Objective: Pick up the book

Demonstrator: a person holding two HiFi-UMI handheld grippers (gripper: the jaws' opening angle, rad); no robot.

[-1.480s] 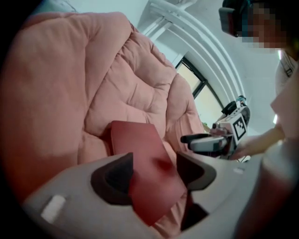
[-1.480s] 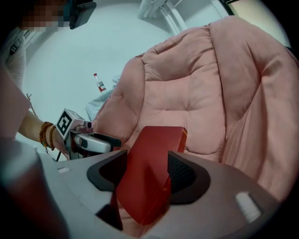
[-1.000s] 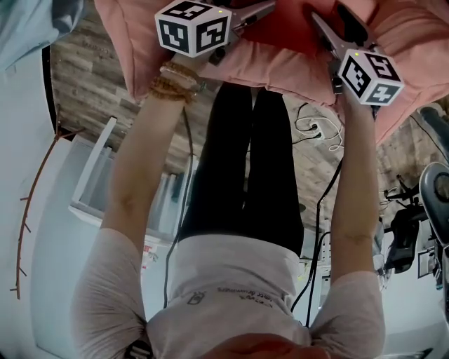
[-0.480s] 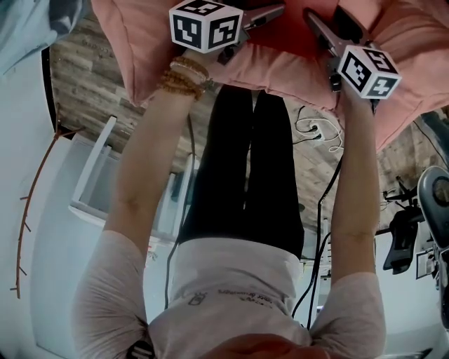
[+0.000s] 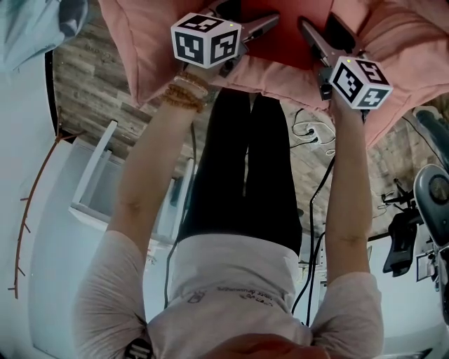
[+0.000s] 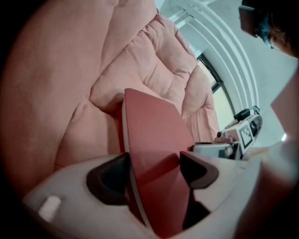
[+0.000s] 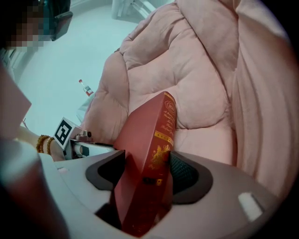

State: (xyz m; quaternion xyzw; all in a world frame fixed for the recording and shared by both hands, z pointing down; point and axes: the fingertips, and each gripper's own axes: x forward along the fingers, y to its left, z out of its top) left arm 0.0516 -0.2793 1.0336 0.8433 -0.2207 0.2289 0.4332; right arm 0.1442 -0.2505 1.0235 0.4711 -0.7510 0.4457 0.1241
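Note:
A red hardback book (image 5: 286, 34) with gold print on its spine (image 7: 161, 135) is held over the pink sofa cushion (image 5: 280, 70). My left gripper (image 5: 270, 21) is shut on the book's page edge (image 6: 154, 140), with the cover wedged between both dark pads. My right gripper (image 5: 306, 29) is shut on the spine end, and the book (image 7: 145, 154) stands tilted between its jaws. In the left gripper view the gripper (image 6: 153, 170) points at the cushions. In the right gripper view the gripper (image 7: 147, 175) faces the other gripper's marker cube (image 7: 64, 132).
Puffy pink cushions (image 7: 187, 70) fill the space behind the book. Below are my black-trousered legs (image 5: 245, 161), a wood-plank floor (image 5: 91, 84), a white low shelf (image 5: 105, 182) at the left, and cables with a plug strip (image 5: 316, 130) on the floor at the right.
Both marker cubes have drifted toward each other and a little down in the head view. More of the red book shows between the two grippers.

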